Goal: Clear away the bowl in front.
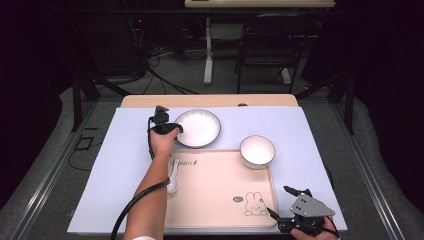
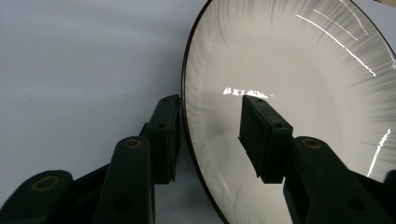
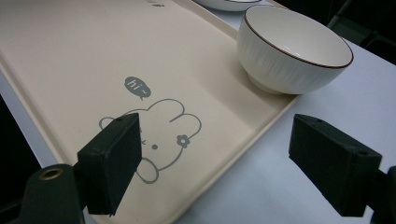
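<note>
A white plate (image 1: 197,127) with a dark rim lies on the pale table cover behind the tray. My left gripper (image 1: 174,129) is at the plate's left edge. In the left gripper view the plate (image 2: 289,70) has its rim between my left gripper's (image 2: 210,105) jaws: one pad sits outside the rim and the other stands over the inside, with a gap to it. Open and holding nothing, my right gripper (image 1: 277,200) is at the near right corner of the beige tray (image 1: 215,200). In its own view my right gripper (image 3: 215,130) straddles the edge of the tray (image 3: 70,56).
A white bowl (image 1: 257,151) with a brown rim stands at the tray's far right corner, and in the right gripper view this bowl (image 3: 294,51) is ahead of the jaws. A white spoon (image 1: 172,182) lies at the tray's left edge beside the forearm. A chair and a desk stand beyond the table.
</note>
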The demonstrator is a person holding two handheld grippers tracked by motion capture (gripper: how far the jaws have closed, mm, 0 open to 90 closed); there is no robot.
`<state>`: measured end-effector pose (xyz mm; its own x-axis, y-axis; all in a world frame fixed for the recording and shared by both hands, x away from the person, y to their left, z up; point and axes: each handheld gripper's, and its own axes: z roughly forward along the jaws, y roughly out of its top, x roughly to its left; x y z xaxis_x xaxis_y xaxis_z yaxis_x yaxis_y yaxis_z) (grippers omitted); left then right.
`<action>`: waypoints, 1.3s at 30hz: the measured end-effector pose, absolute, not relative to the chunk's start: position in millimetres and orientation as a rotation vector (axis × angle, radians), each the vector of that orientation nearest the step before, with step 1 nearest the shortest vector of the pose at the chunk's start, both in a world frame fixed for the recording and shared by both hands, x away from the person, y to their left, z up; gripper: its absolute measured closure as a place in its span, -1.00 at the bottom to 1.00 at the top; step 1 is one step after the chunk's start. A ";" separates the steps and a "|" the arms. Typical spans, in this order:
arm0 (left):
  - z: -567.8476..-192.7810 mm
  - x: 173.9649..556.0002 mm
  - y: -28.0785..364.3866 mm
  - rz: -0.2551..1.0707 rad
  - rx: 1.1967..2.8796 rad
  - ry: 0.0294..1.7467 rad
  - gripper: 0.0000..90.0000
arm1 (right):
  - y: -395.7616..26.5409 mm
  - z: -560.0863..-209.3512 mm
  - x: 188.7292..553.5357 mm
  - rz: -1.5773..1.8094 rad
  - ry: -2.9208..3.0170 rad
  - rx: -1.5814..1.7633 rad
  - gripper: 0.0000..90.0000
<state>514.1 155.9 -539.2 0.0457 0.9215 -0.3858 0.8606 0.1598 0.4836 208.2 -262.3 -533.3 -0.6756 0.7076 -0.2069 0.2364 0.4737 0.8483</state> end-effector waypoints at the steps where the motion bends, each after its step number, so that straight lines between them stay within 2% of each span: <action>1: -539.6 514.9 155.4 0.126 1.695 1.808 0.31 | -262.5 -533.3 208.3 1.133 2.180 0.779 -0.63; 17: -543.9 521.0 158.8 0.102 1.688 1.832 0.51 | -264.0 -533.4 208.6 1.140 2.172 0.790 -0.63; 39: -543.7 523.1 159.8 0.071 1.652 1.860 0.55 | -263.9 -533.6 208.8 1.135 2.173 0.788 -0.63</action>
